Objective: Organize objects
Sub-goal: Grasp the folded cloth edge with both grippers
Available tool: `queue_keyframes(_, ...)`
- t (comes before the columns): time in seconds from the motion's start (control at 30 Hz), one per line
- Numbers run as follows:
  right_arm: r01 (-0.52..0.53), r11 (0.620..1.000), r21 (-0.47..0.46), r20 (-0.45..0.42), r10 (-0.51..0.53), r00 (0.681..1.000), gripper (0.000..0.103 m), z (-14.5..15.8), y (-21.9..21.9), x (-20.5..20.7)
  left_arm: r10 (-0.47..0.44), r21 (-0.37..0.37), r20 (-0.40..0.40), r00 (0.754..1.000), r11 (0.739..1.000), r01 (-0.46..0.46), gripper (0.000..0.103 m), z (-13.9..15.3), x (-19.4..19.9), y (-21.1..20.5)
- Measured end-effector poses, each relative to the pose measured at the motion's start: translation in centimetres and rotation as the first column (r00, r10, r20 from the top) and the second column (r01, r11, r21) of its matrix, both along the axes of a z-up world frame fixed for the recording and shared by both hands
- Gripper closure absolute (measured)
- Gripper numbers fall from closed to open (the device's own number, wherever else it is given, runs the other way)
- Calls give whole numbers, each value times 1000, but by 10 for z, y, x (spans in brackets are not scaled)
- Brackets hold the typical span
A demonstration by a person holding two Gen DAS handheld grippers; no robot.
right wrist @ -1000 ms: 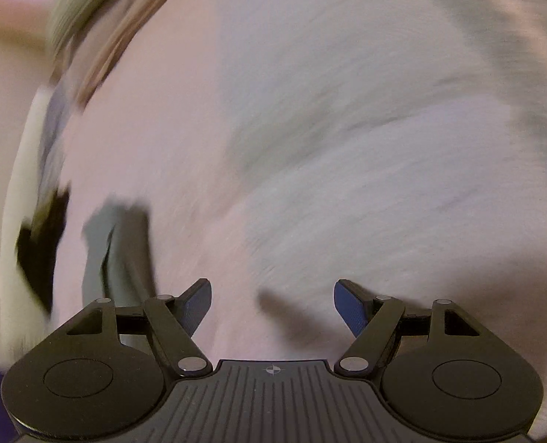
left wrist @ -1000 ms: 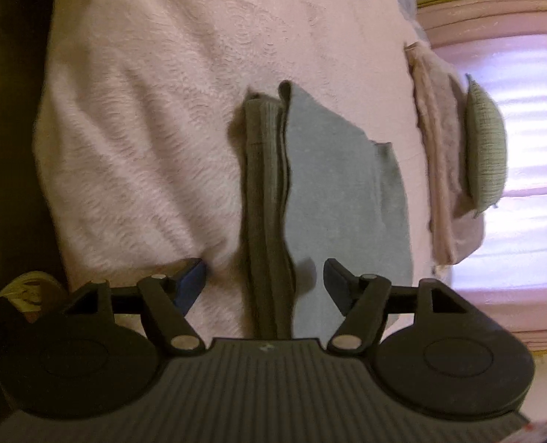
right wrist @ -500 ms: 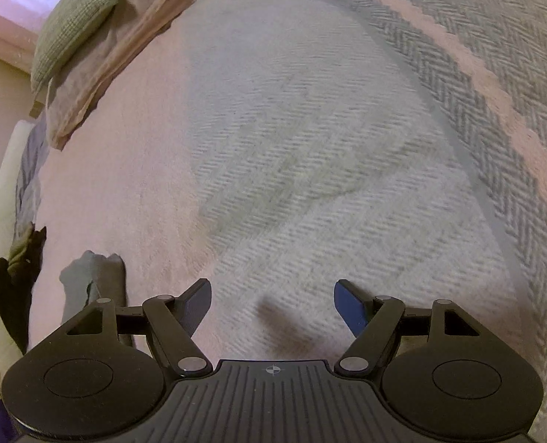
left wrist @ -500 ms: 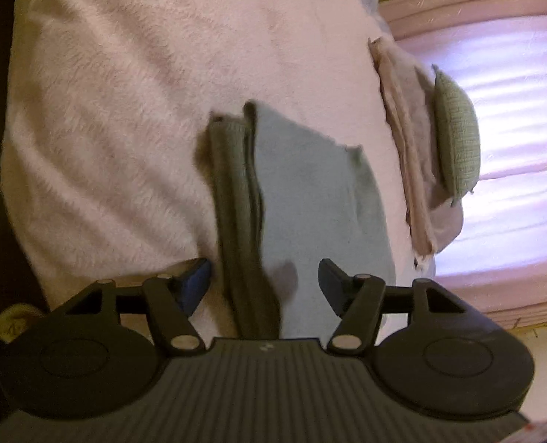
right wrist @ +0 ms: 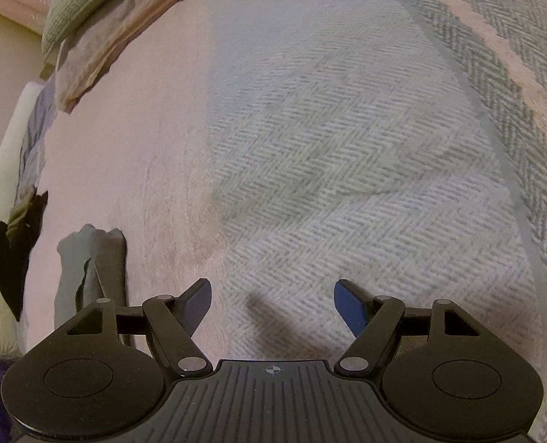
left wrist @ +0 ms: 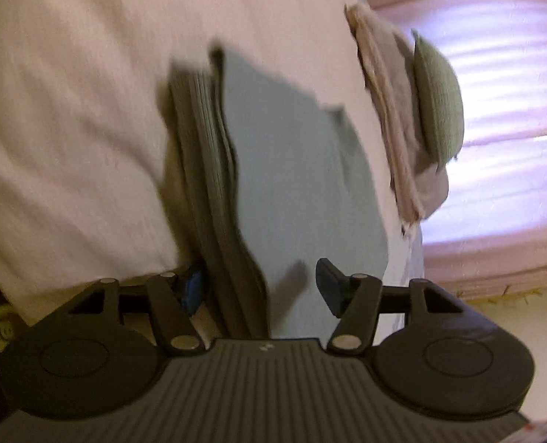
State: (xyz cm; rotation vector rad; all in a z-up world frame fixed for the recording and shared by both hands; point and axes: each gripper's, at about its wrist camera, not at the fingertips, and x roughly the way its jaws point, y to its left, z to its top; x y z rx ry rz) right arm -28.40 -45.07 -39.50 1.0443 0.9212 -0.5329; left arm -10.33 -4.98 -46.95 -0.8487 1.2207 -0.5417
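Note:
A folded grey garment [left wrist: 295,184] with a ribbed olive fold [left wrist: 207,170] along its left side lies on the pink bedspread [left wrist: 70,129]. My left gripper [left wrist: 260,288] straddles its near end and its jaws are closing. The left fingertip [left wrist: 192,289] sits against the olive fold, while the right one hovers over the grey cloth, apart from it. In the right wrist view the same garment [right wrist: 89,269] lies at the lower left. My right gripper [right wrist: 273,302] stands open above a grey herringbone blanket [right wrist: 347,184], holding nothing.
A green pillow [left wrist: 437,103] rests on a folded tan cloth [left wrist: 388,110] by the bright curtained window [left wrist: 502,110]. Dark clothes [right wrist: 11,251] are heaped at the bed's far left edge in the right wrist view. A pink stripe [right wrist: 513,70] crosses the blanket.
The left gripper has come down closer to the garment's near end and its jaws have narrowed around it. The right wrist view has gone from blurred to steady, with little shift.

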Motion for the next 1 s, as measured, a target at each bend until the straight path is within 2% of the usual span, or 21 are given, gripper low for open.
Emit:
queue_keyframes(0.07, -5, 1000, 2, -1, 5, 1000, 32, 0, -2, 3, 45, -13, -27, 999, 999, -46, 55, -8, -5, -4)
queue_keyframes(0.1, -7, 1000, 2, 0, 7, 1000, 32, 0, -3, 5, 74, -22, -35, 997, 997, -74, 68, -9, -4, -3)
queue_keyframes(0.17, -15, 1000, -3, 1, 15, 1000, 32, 1, -5, 7, 82, -48, -18, 996, 995, -83, 83, -5, -1, 1)
queue_keyframes(0.23, -18, 1000, -7, -1, 18, 1000, 32, 2, -8, 9, -16, 22, 77, 997, 1000, 14, 87, 13, 4, -3)
queue_keyframes(0.37, -43, 999, -6, -5, 43, 999, 32, 4, -12, 14, -191, 116, 189, 963, 978, 172, 88, 53, 20, 2)
queue_keyframes(0.43, -93, 996, -5, -11, 92, 996, 32, 6, -13, 22, -263, 185, 232, 937, 957, 223, 88, 70, 28, 14)
queue_keyframes(0.5, -194, 981, 12, -15, 194, 981, 32, 8, -10, 39, -344, 276, 246, 906, 921, 275, 88, 78, 33, 30)
queue_keyframes(0.53, -258, 966, 24, -10, 259, 966, 32, 8, -7, 51, -387, 306, 232, 893, 900, 310, 88, 77, 35, 38)
queue_keyframes(0.57, -332, 943, 37, 8, 332, 943, 32, 8, -3, 66, -399, 298, 204, 894, 895, 332, 87, 71, 36, 44)
queue_keyframes(0.67, -531, 841, 105, 130, 518, 846, 32, 6, 13, 125, -308, 189, 128, 943, 941, 282, 83, 46, 40, 60)
queue_keyframes(0.73, -627, 765, 151, 208, 595, 776, 32, -1, 26, 168, -223, 136, 107, 969, 969, 208, 81, 37, 39, 67)
queue_keyframes(0.83, -724, 676, 138, 271, 677, 684, 32, -9, 45, 235, -80, 78, 93, 992, 994, 73, 77, 31, 29, 76)
queue_keyframes(0.93, -797, 577, 178, 324, 730, 602, 32, -25, 64, 292, 94, 28, 54, 994, 995, -96, 71, 24, 19, 87)
queue_keyframes(0.97, -816, 548, 185, 310, 755, 578, 32, -34, 72, 310, 129, 15, 42, 991, 992, -129, 71, 21, 18, 87)
queue_keyframes(1.0, -825, 534, 183, 285, 775, 564, 32, -40, 76, 324, 151, 6, 35, 988, 988, -152, 71, 18, 19, 86)
